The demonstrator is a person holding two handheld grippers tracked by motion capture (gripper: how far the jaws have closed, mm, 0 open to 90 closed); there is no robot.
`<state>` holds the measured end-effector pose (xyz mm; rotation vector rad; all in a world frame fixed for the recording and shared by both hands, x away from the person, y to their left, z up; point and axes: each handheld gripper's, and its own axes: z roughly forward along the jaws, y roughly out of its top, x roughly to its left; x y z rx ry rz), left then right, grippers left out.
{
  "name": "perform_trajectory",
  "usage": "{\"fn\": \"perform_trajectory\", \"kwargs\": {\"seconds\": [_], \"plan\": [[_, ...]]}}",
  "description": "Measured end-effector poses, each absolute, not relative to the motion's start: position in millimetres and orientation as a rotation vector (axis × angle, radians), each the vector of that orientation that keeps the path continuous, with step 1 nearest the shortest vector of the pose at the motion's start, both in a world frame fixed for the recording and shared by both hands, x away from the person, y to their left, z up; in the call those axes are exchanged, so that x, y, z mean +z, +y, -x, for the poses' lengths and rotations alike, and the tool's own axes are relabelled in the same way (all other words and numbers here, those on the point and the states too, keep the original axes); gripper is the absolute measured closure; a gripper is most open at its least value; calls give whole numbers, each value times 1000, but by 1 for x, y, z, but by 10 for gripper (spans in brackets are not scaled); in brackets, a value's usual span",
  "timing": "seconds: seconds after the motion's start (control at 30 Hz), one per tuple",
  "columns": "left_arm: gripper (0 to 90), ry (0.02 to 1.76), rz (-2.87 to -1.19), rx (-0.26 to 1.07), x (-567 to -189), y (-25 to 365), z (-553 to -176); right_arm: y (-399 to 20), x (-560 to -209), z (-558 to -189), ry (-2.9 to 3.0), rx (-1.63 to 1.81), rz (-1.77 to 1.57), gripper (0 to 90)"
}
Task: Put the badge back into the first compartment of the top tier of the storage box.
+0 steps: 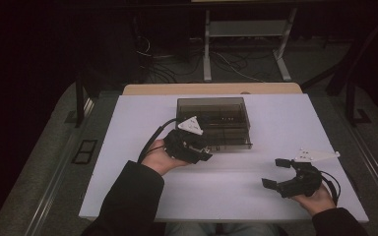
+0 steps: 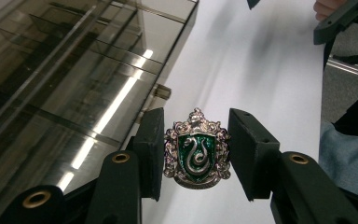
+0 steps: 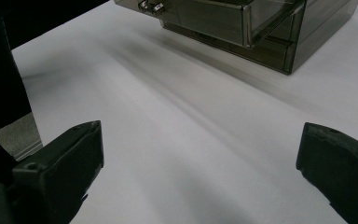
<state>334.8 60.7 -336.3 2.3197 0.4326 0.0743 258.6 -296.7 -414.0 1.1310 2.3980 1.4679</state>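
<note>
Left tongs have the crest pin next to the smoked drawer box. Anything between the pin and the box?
Nothing visible. The left tongs are shut on the crest pin, held in the air beside the smoked drawer box. Between pin and box lies just bare white table. The right tongs stand open, well off to the side.

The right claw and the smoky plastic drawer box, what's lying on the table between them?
Nothing: in the right gripper view, bare white tabletop runs from the open right claw to the smoky transparent plastic drawer box.
</note>
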Motion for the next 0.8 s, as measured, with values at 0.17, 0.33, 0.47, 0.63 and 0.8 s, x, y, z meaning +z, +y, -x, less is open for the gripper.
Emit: {"fn": "perform_trajectory", "kwargs": {"seconds": [0.17,0.33,0.47,0.63,0.8], "plan": [[568,438,-2315,86,-330,65,-341,-296,-414,-259,2394,1474,-1138,4],[568,451,-2306,100,-325,71,-345,-296,-415,-259,2394,1475,-1135,4],[568,465,-2298,101,-323,77,-349,-296,-415,-259,2395,1473,-1137,4],[568,490,-2282,91,-324,83,-356,-296,-415,-259,2399,1467,-1130,4],[568,508,-2277,99,-325,88,-361,-296,-415,-259,2401,1465,-1133,4]]}}
